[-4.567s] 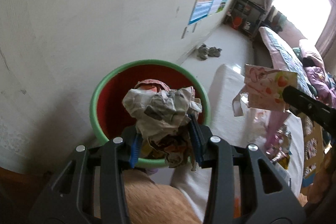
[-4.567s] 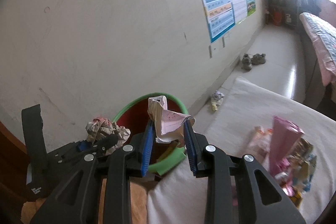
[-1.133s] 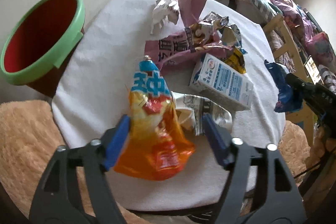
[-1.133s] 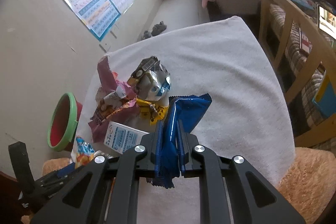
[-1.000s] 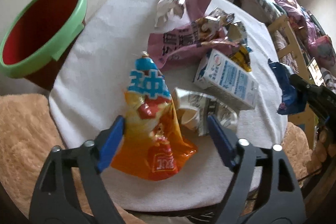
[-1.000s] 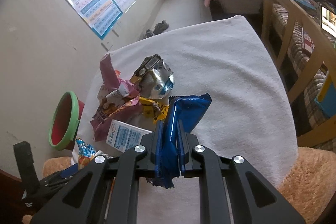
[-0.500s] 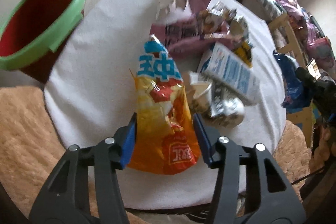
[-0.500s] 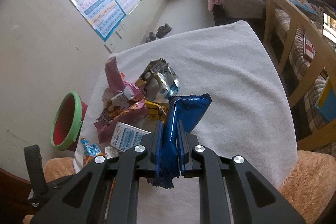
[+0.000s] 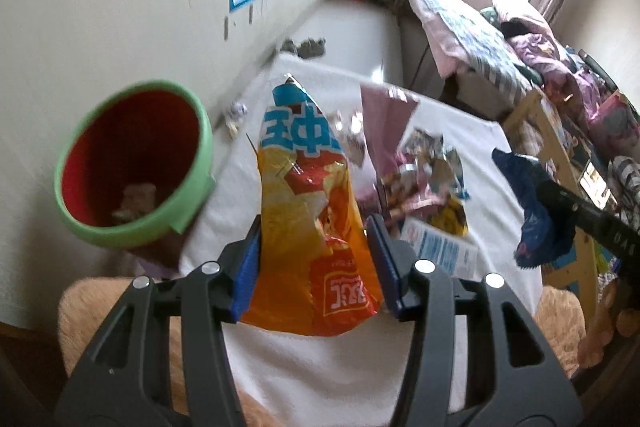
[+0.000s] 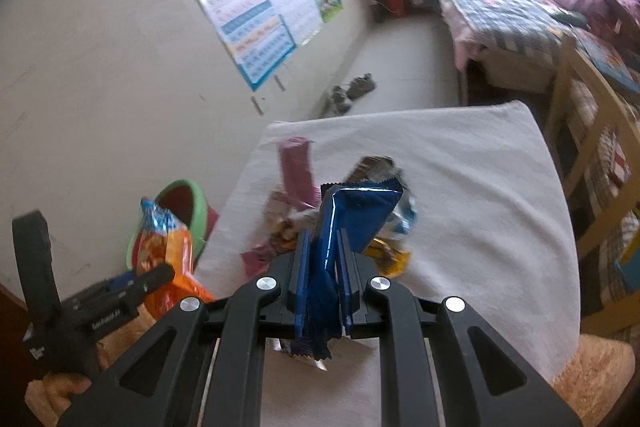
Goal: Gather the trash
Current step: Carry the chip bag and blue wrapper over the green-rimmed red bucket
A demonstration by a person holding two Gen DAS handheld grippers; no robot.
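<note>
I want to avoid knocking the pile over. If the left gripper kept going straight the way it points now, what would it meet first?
Probably the white cloth on the table, just left of the trash pile, not the bin, which sits off to the left. The left gripper is clamped on the orange snack bag, which hides the line; depth is unclear.

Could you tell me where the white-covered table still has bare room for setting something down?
The white-covered table is bare across its right half, between the wrapper pile and the wooden chair, and along the near edge below the white carton. It is crowded around the pile, left of centre toward the green-rimmed bin.
</note>
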